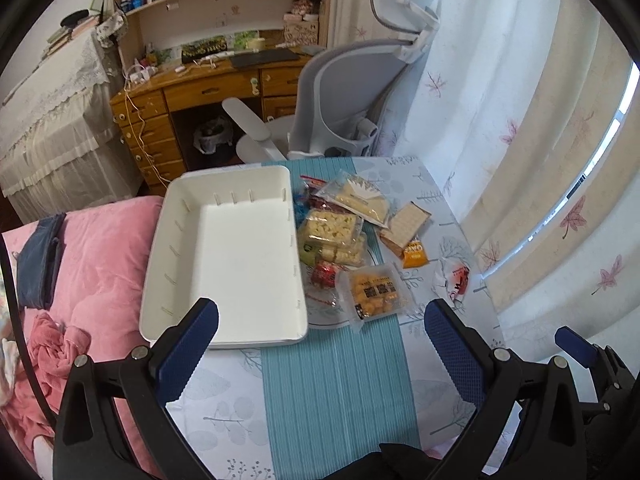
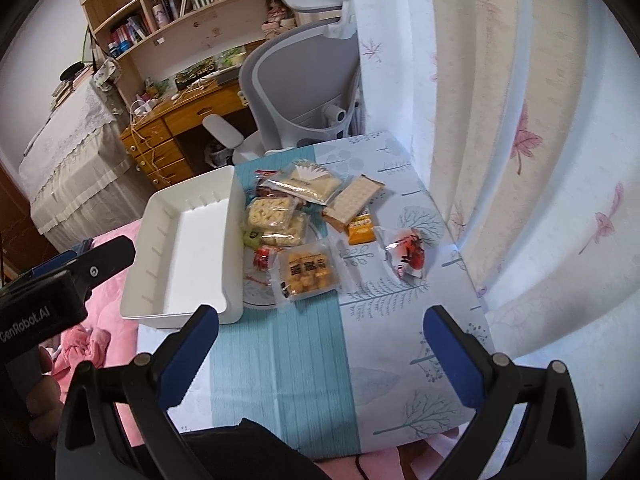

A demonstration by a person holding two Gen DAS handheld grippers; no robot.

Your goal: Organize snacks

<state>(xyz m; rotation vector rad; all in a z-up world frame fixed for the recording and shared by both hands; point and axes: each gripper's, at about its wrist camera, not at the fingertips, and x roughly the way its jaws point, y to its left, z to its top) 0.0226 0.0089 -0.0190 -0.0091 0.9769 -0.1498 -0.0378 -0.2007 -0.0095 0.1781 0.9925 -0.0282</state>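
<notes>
An empty white bin [image 1: 224,264] stands at the left of a small table, also in the right wrist view [image 2: 180,248]. A pile of wrapped snacks lies right of it: a clear pack of yellow bites [image 1: 374,292] [image 2: 308,274], puffed-rice bars [image 1: 330,232] [image 2: 272,216], a cracker pack [image 1: 404,226] [image 2: 352,202], an orange sachet [image 1: 414,254] [image 2: 360,228] and a red-white wrapper [image 1: 456,280] [image 2: 408,256]. My left gripper [image 1: 320,320] is open and empty, near the bin's front. My right gripper [image 2: 320,320] is open and empty, short of the snacks.
The table wears a blue-and-white leaf cloth [image 1: 332,380] [image 2: 380,340]. A pink bed [image 1: 100,248] lies left of it. A grey office chair [image 1: 344,96] and a wooden desk [image 1: 200,88] stand behind. Curtains [image 2: 520,120] hang at the right.
</notes>
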